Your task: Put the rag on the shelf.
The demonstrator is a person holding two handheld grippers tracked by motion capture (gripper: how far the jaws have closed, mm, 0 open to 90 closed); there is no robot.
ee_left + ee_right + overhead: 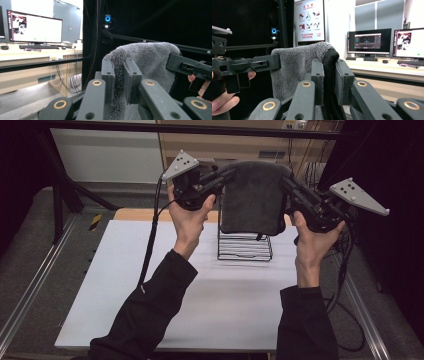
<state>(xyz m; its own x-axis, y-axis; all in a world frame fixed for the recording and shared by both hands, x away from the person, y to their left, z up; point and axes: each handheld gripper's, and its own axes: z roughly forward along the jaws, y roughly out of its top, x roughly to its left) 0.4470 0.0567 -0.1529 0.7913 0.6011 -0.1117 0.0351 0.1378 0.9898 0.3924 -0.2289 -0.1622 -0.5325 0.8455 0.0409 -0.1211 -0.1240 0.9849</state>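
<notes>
In the high view, a dark grey towel [251, 197] hangs in the upper middle of the frame, held up in the air by its two top corners: the left gripper [226, 174] pinches the upper left corner and the right gripper [285, 181] the upper right, each carried in a raised hand. Below the towel's lower edge stands a black wire rack [244, 246] on the white table [210, 300], near the centre of the frame; whether the cloth brushes the rack's top I cannot tell. The towel droops in a slight arch between the two grips and hangs flat beneath, which suggests a soft, limp, light cloth that will fold or swing wherever it is unsupported. In the left gripper view, the two black jaws rise from the bottom centre and stand narrow, clamped on a fold of the fluffy towel [147, 65], with the right gripper [175, 62] biting the far corner at the right of the frame. In the right gripper view, the jaws are likewise drawn close on the thick hemmed edge of the towel [294, 70] at centre, while the left gripper [274, 62] grips the opposite corner at left. The plush pile should give good friction, so a slip seems unlikely; the corners and the hem look the surest places to hold, since they keep it spread.
</notes>
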